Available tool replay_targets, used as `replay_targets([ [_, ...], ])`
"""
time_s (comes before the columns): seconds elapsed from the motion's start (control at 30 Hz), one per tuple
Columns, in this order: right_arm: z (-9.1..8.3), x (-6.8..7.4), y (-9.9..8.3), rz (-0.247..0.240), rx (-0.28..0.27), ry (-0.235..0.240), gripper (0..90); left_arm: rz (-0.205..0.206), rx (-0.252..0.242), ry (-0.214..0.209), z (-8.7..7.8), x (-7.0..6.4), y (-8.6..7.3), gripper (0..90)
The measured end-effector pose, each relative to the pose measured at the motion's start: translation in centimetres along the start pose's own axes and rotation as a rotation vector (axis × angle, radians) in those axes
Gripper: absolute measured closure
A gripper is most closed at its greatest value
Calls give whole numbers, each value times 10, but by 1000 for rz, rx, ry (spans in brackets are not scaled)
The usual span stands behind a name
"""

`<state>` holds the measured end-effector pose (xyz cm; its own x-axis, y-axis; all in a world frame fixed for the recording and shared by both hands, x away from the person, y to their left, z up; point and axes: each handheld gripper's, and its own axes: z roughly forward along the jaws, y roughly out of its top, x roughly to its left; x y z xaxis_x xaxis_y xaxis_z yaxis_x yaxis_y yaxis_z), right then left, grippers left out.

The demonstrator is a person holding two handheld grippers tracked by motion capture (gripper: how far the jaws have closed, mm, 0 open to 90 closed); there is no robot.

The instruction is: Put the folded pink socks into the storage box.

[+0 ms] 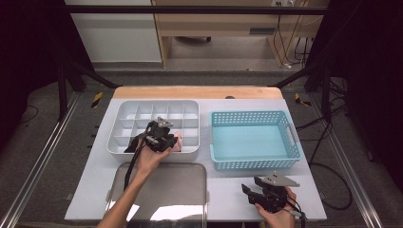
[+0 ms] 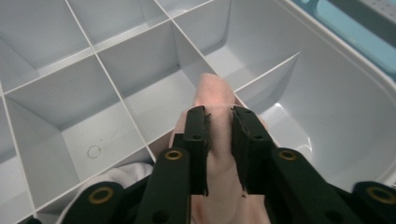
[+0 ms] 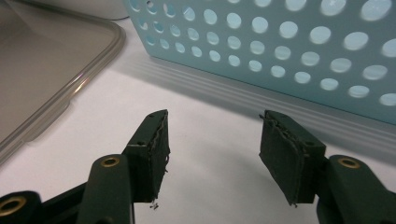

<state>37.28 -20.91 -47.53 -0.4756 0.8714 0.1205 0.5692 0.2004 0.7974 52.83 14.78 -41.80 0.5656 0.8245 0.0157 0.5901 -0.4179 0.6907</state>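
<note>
My left gripper [image 1: 172, 140] hangs over the front right part of the white compartment tray [image 1: 124, 105]. Its jaws are shut on a pale pink, soft-looking rounded object [image 1: 178, 141]. In the left gripper view the left gripper [image 2: 219, 114] pinches the pink object [image 2: 212, 93] just above a divider of the compartment tray [image 2: 140, 70]; something white [image 2: 123, 176] shows below the left jaw. My right gripper [image 1: 249, 192] rests low near the table's front edge, open, with nothing between its jaws. In the right gripper view the right gripper [image 3: 212, 128] faces the blue basket's wall [image 3: 289, 42].
An empty light blue perforated basket [image 1: 256, 164] stands right of the compartment tray. A shiny metal tray [image 1: 190, 190] lies at the front centre; its rim [image 3: 79, 79] is left of the right gripper. The white mat [image 1: 223, 190] covers the table.
</note>
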Motion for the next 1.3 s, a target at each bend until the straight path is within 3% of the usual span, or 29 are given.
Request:
replay_targets([
  [0.1, 0, 0, 0, -1, 1, 3, 425, 3, 52, -14, 5, -1, -1, 829],
  [0.2, 0, 1, 0, -1, 3, 5, 425, 7, 88, -19, 11, -1, -3, 842],
  [0.33, 1, 2, 0, 0, 5, 8, 424, 5, 78, -24, 10, 0, -3, 834],
  [0.47, 0, 2, 1, -4, -3, 7, 423, -19, 22, -60, -1, 4, -5, 722],
  [0.63, -2, 3, 3, -3, -18, 12, 421, -34, -103, -77, -35, 13, -13, 629],
  [0.87, -4, 7, 6, -5, -30, 26, 418, -66, -180, -97, -70, 29, -36, 554],
  [1.3, 0, 18, 20, -18, -28, 59, 385, -117, -275, -61, -121, 58, -93, 500],
])
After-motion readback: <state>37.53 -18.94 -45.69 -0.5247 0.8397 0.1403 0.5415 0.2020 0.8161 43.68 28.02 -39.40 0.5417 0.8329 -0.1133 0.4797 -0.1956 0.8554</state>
